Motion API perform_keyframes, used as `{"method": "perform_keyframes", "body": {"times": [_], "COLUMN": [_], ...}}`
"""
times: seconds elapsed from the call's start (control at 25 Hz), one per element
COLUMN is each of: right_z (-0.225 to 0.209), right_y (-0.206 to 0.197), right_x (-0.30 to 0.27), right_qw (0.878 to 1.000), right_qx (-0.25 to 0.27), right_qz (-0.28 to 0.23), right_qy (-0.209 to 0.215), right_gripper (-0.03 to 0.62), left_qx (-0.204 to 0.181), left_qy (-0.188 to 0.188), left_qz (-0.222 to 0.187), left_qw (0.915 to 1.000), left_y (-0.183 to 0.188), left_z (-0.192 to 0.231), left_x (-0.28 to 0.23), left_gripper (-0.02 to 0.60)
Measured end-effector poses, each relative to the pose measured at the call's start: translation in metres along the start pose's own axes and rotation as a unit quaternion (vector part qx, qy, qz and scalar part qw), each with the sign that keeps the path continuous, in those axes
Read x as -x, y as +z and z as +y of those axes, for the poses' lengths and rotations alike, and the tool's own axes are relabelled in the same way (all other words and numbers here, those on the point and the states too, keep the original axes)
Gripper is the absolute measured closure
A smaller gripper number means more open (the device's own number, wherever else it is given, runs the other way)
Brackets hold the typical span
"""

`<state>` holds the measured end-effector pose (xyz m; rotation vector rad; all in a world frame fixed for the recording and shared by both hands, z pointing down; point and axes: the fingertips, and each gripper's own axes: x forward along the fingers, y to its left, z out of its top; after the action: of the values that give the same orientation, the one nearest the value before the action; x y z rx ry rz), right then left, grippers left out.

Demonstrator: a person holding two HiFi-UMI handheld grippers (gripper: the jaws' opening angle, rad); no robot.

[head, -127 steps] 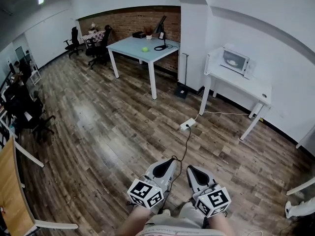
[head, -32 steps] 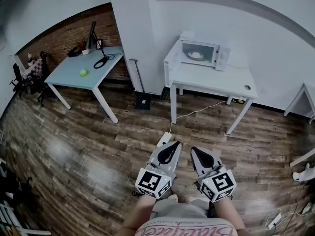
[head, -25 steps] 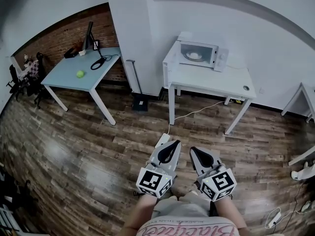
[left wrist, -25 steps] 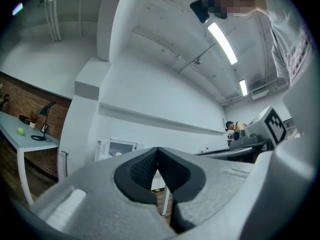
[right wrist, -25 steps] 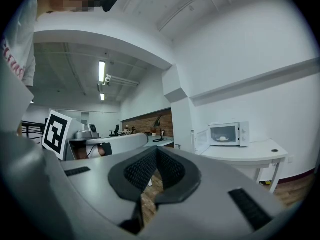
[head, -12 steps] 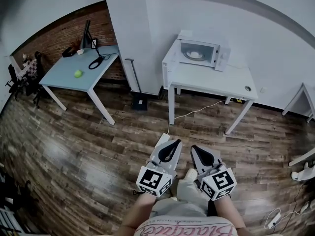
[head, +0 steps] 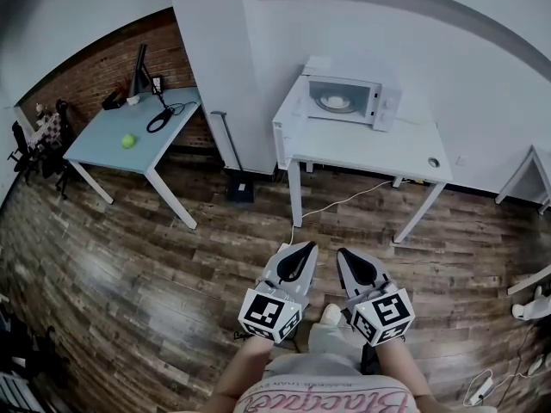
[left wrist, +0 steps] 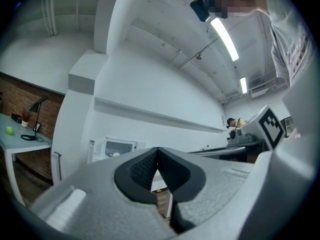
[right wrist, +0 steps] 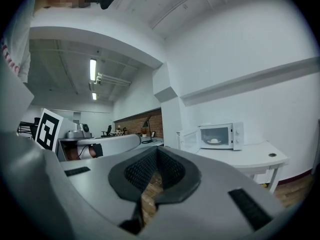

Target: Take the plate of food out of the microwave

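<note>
Standing on the wood floor (head: 129, 256), a person holds both grippers low and side by side, pointed toward a white table (head: 370, 149) against the wall. The left gripper (head: 300, 247) has its jaws pressed together at the tips with nothing between them, and the right gripper (head: 345, 253) is likewise closed and empty. The microwave (head: 351, 101) sits at the back of the white table, well apart from both grippers, with its door (right wrist: 189, 140) swung open to the left. The plate (head: 336, 103) lies inside the microwave with a pale mound of food on it. A small round thing (head: 433, 163) lies near the table's right end. Off to the left, a blue table (head: 103, 149) before a brick wall (head: 95, 58) carries a green ball (head: 127, 141) and a lamp (head: 139, 58)
</note>
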<state>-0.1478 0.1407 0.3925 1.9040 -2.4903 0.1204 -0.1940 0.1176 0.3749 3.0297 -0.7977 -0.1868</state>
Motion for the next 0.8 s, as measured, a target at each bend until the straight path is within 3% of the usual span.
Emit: {"method": "perform_keyframes", "body": {"times": [0.36,0.8], "right_z": [-0.061,-0.121], "right_y": [0.005,0.023], "right_x": [-0.045,-0.098], "right_qw": [1.0,0.999], "right_qx": [0.003,0.034], "right_qz": [0.003,-0.003], "right_qy": [-0.002,0.027], "right_gripper": [0.583,0.583], "left_qx": [-0.001,0.001], "left_qy": [-0.01,0.002], "left_qz": [0.01,0.033], "left_qw": [0.9999,0.9994], "left_y": [-0.009,-0.019], "left_z": [0.024,0.057], "left_x": [-0.072,-0.155], "left_gripper": [0.578,0.578]}}
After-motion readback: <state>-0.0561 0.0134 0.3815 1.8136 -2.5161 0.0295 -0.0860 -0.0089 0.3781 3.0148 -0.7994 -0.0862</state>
